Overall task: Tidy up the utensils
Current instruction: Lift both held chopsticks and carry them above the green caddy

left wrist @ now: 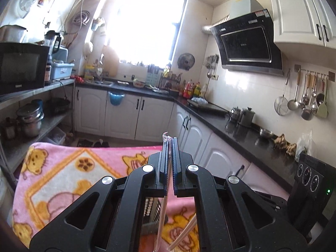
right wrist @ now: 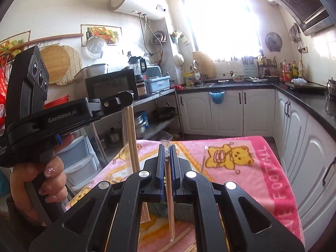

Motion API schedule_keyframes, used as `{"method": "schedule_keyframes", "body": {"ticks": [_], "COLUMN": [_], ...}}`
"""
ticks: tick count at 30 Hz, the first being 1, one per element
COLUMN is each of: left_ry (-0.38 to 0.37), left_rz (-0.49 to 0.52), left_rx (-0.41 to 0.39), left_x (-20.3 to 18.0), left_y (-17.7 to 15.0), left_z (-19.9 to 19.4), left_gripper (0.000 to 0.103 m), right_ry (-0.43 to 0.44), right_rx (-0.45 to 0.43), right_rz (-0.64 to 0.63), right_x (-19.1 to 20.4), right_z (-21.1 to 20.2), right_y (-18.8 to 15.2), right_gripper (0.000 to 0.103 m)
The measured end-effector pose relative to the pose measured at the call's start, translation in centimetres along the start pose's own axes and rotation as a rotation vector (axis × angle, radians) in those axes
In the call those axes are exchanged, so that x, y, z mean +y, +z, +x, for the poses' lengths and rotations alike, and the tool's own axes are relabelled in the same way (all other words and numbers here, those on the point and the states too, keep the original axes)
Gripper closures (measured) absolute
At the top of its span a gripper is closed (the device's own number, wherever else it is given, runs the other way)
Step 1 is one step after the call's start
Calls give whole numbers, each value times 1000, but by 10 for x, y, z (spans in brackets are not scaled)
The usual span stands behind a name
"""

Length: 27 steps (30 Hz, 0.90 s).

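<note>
My left gripper (left wrist: 169, 145) is shut on a pair of wrapped chopsticks (left wrist: 162, 214) that hang down toward the pink blanket (left wrist: 69, 172). In the right wrist view the left gripper (right wrist: 128, 99) shows at the left, held in a hand, with its wrapped chopsticks (right wrist: 134, 142) hanging down. My right gripper (right wrist: 167, 153) is shut on another wrapped pair of chopsticks (right wrist: 169, 199), held above the blanket (right wrist: 252, 180). A green basket (right wrist: 180, 210) sits below, mostly hidden by the gripper. More chopsticks (right wrist: 180, 238) lie loose on the blanket.
A clear wrapped stick (right wrist: 203, 157) lies on the blanket near the bear print. White cabinets with a black counter (left wrist: 241, 130) run along the right. A metal shelf with pots (left wrist: 31, 121) and a microwave (left wrist: 21, 67) stands at the left.
</note>
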<state>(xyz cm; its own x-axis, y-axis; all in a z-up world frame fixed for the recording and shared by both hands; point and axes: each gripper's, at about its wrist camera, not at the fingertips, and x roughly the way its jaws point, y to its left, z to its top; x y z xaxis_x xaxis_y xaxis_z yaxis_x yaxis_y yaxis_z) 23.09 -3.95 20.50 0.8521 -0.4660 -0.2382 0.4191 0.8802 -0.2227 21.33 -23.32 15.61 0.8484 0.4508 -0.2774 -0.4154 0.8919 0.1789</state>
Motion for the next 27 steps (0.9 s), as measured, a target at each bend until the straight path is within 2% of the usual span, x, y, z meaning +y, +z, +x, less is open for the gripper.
{"method": "schedule_keyframes", "body": {"ticks": [15, 20, 27], "left_ry": [97, 150, 171], "left_rz": [-55, -35, -49], "left_rx": [-109, -154, -135], "left_x": [26, 27, 34], "left_y": [29, 30, 20], "left_z": [11, 16, 37], "left_gripper": [102, 102, 102], "right_ry": [-15, -13, -11], "right_rx": [-106, -149, -181], "right_rz": [-27, -25, -28], "right_x": [2, -4, -14], "right_z": [13, 18, 31], "right_y": [51, 65, 72], "right_gripper": [98, 98, 97]}}
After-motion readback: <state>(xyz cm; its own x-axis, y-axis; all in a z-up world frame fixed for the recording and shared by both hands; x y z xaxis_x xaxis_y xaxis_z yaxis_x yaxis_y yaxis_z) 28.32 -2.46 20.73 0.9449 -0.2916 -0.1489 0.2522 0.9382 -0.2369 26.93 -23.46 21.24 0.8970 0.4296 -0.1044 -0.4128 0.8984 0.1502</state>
